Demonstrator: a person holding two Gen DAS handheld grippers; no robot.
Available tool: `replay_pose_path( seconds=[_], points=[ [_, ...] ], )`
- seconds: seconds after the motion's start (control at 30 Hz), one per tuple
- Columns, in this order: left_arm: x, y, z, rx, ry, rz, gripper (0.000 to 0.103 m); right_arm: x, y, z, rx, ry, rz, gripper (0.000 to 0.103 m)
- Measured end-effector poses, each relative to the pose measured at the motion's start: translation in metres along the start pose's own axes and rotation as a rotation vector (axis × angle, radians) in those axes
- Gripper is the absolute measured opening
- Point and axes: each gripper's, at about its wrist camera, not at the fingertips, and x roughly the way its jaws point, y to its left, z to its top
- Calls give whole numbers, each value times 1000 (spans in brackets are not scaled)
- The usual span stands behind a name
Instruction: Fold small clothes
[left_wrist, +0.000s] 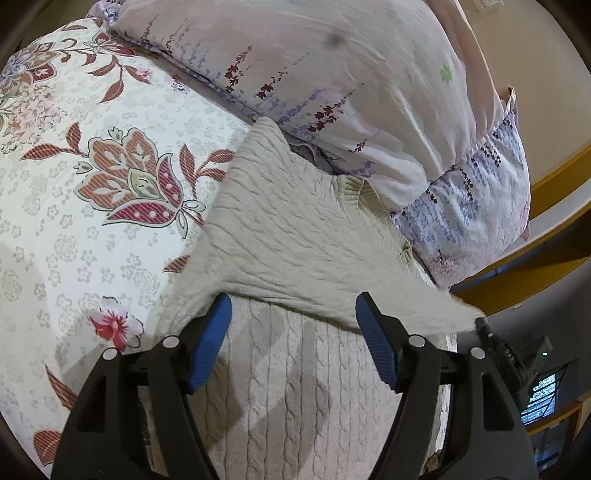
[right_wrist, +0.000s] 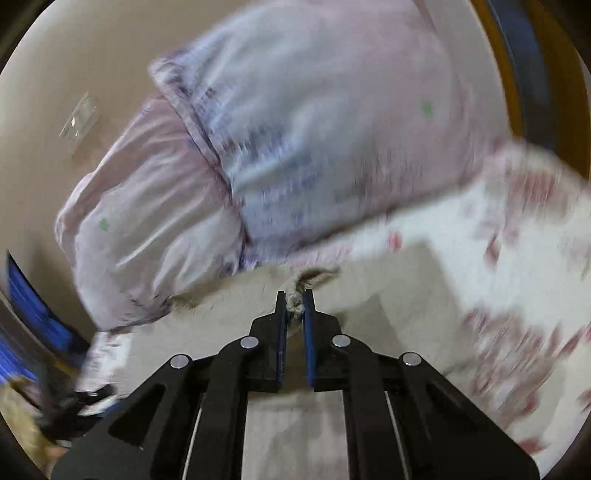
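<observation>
Right hand-held gripper (right_wrist: 294, 304) is pinched tight on a bunched edge of the cream cable-knit sweater (left_wrist: 295, 229), which lies partly folded over itself on the floral bedsheet (left_wrist: 74, 221). Left hand-held gripper (left_wrist: 293, 314) stands wide over the knit, pads clear of it. Lavender pillows (left_wrist: 351, 74) sit at twelve o'clock.

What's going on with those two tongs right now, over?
Right tongs shut on cream sweater, pinching a fold. Left tongs open above it. Pillow crowds the sweater's far edge.
</observation>
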Motion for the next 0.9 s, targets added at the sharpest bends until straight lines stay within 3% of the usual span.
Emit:
replay_pose_path(
  seconds=[0.07,0.17,0.3,0.37,0.43,0.73,0.9],
  points=[
    [1,0,0,1,0,-1,70,21,-5,-7,-29,90,-113,9],
    [1,0,0,6,1,2,70,55,-30,-28,58,276,-173,9],
    [-7,-3,-6,29,17,6,70,42,-36,-30,100,273,-139,18],
    [-17,-5,-13,51,23,-1,70,24,-43,-27,128,265,-93,41],
    [-30,-7,-21,71,24,-18,70,4,-52,-27,137,252,-53,49],
    [-95,11,-71,116,13,-4,68,-62,-102,-60,178,316,-32,49],
    [-109,23,-97,82,35,-23,68,-79,-115,-88,251,386,50,49]
  ],
)
